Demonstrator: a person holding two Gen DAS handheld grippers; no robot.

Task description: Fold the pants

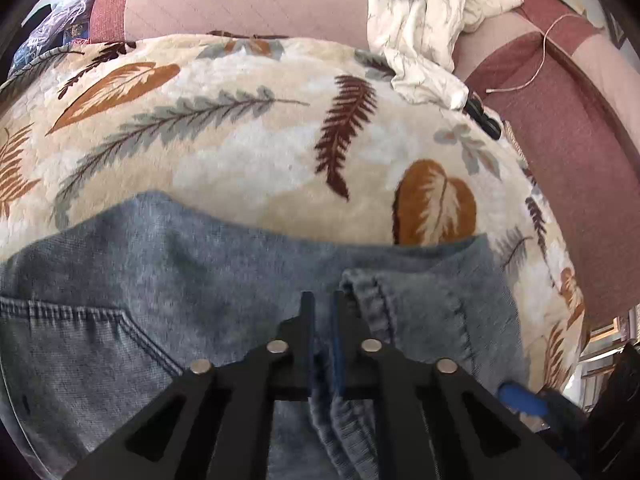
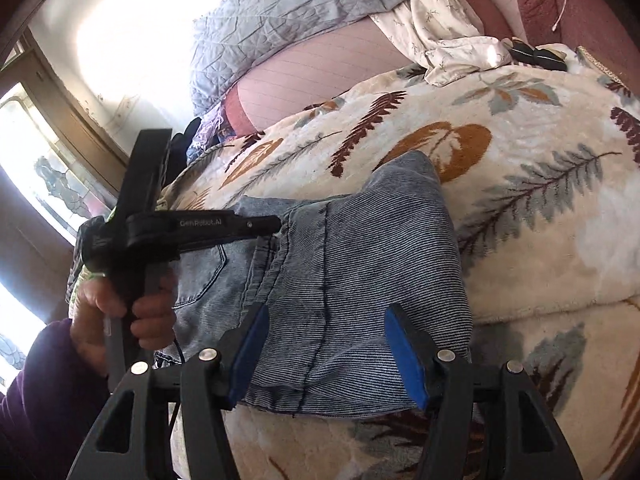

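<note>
Faded blue jeans point(image 1: 168, 264) lie partly folded on a cream blanket with a leaf print point(image 1: 240, 136). My left gripper point(image 1: 323, 300) is shut on a bunched hem or edge of the jeans that runs back between its fingers. In the right wrist view the jeans point(image 2: 360, 264) lie as a folded stack. My right gripper point(image 2: 326, 344) is open, its blue pads point(image 2: 404, 352) on either side of the folded denim edge, just above the cloth. The left gripper point(image 2: 276, 222) shows there too, at the stack's left edge, held by a hand point(image 2: 124, 312).
A crumpled white printed sheet point(image 1: 424, 28) and a black object point(image 1: 482, 116) lie at the blanket's far edge. A pink and maroon mattress cover point(image 1: 560, 128) runs on the right with a thin cord point(image 1: 536, 76). A grey quilt point(image 2: 272, 24) and a window point(image 2: 24, 184) are at left.
</note>
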